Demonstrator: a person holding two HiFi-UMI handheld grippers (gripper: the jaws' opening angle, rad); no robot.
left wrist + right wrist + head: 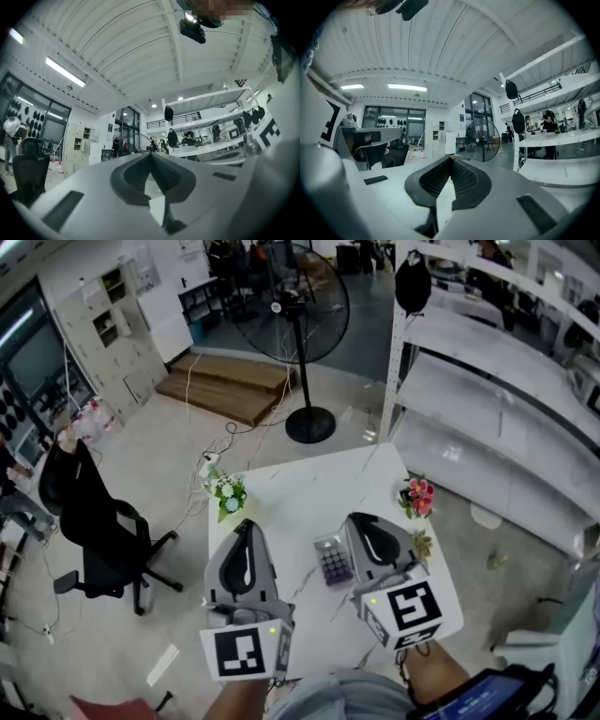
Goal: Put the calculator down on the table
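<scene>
Apparently the set-down is done: calculator (333, 561) lies flat on the white surface (300, 486), below and just left of the right hand-held gripper (356, 519), not touching it. Right and left hand-held gripper (246, 524) both have jaws closed together on nothing. Next, I judge, only pulling clear. No brand or writing legible.

Bare tabletop (300, 488) lies open between the white flowers (228, 493) and pink flowers (418, 495), beyond the calculator (332, 560).

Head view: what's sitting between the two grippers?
The calculator, lying on the white table between left gripper and right gripper; the head view shows it.
</scene>
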